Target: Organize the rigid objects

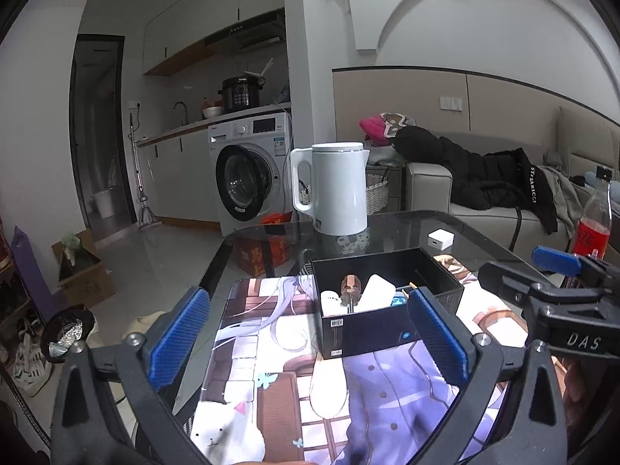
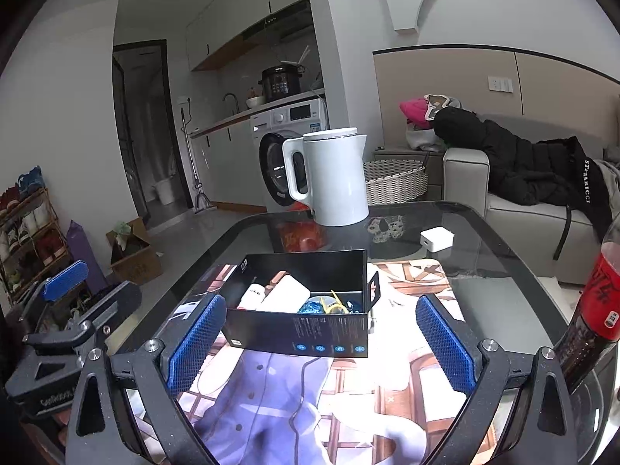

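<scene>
An open black box (image 1: 383, 310) (image 2: 306, 310) sits on a printed mat (image 1: 271, 387) (image 2: 348, 407) on the glass table. Inside it lie white items (image 1: 378, 292) (image 2: 286, 294), a small amber bottle (image 1: 350, 285), a blue thing (image 2: 312, 307) and a yellow piece (image 2: 336, 304). My left gripper (image 1: 308, 339) is open and empty, just in front of the box. My right gripper (image 2: 319, 345) is open and empty, its fingers on either side of the box's near wall. Each gripper shows at the edge of the other's view.
A white kettle (image 1: 335, 188) (image 2: 333, 176) stands at the table's far edge. A small white charger cube (image 1: 440, 239) (image 2: 436, 239) lies on the glass to the right. A red drink bottle (image 1: 595, 217) (image 2: 593, 310) stands at the right. A sofa lies beyond.
</scene>
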